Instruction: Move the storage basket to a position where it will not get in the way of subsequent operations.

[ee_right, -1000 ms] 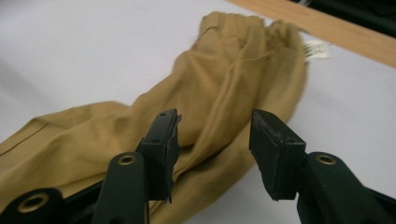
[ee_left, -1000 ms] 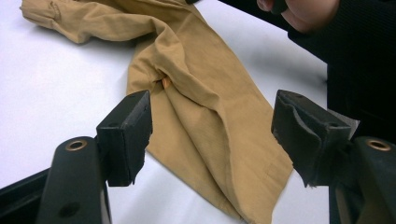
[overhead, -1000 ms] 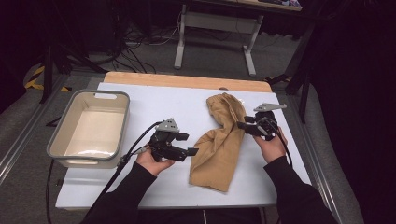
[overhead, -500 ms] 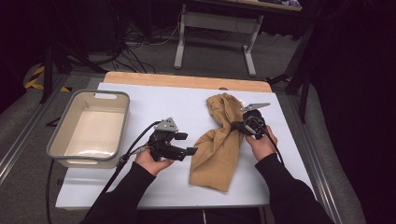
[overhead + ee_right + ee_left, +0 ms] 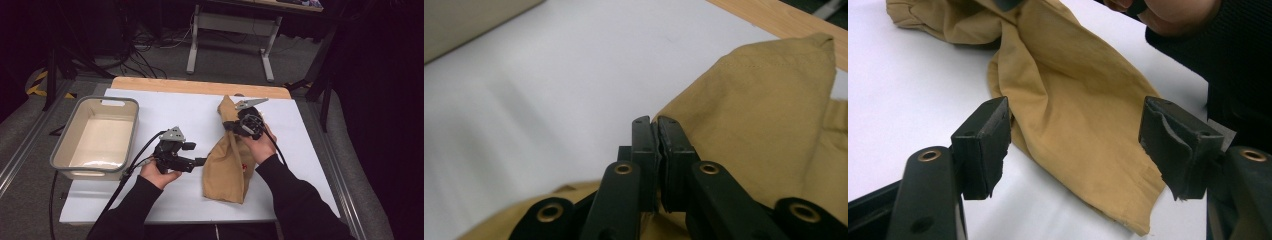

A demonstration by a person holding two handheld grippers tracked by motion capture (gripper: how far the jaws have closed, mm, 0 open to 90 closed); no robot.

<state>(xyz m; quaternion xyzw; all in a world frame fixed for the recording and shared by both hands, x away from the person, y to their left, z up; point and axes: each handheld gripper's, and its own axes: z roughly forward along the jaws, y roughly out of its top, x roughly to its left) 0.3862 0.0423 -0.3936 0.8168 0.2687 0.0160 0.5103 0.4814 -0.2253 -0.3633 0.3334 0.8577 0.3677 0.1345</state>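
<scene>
A tan cloth (image 5: 227,165) lies crumpled on the white table sheet (image 5: 165,115), right of centre. My right gripper (image 5: 230,125) is at the cloth's upper part. In the right gripper view its jaws (image 5: 657,125) are pressed together on a fold of the cloth (image 5: 764,125). My left gripper (image 5: 202,161) rests low on the table at the cloth's left edge. Its jaws (image 5: 1075,145) stand wide apart with the cloth (image 5: 1078,100) lying just beyond them, not gripped.
A grey plastic bin (image 5: 95,101) with nothing in it stands at the table's left side. A wooden strip (image 5: 200,87) runs along the far edge. Table legs and cables are on the floor beyond. The person's right sleeve (image 5: 1228,65) is close to the left gripper.
My right gripper has moved left across the cloth's top and its jaws have come together on a fold, pulling it leftward. The left gripper has stayed in place.
</scene>
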